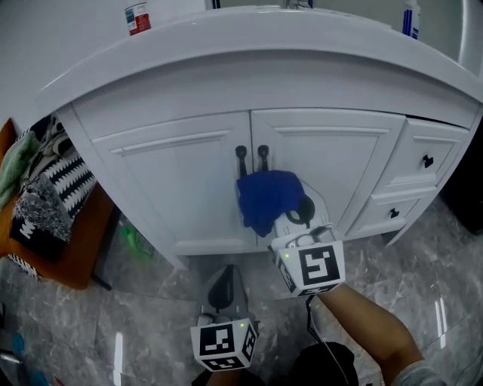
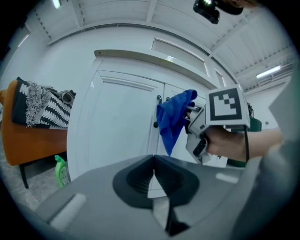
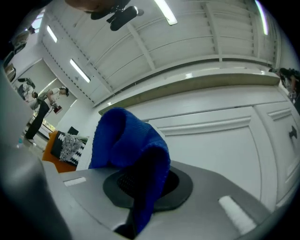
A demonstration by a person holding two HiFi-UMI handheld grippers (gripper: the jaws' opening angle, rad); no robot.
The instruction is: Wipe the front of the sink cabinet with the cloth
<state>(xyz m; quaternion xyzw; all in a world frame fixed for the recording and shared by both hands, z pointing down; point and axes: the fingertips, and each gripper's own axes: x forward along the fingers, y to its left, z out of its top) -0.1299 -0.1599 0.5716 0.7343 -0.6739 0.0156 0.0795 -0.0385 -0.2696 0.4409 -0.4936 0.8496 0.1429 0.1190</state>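
Right gripper [image 1: 296, 215] clamps the cloth [image 1: 264, 197] up at the cabinet [image 1: 173, 181] doors, ready to wipe; left gripper [image 1: 223, 290], clenched empty, hangs nearer, out of the way

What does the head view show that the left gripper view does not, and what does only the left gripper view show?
Only the head view: a red-labelled can and a blue-and-white bottle on the countertop, and the marker cube on the left gripper. Only the left gripper view: that gripper's jaws together, nothing between them, and ceiling lights. Both: the right gripper shut on the blue cloth in front of the white cabinet doors, and the orange chair with patterned fabric.
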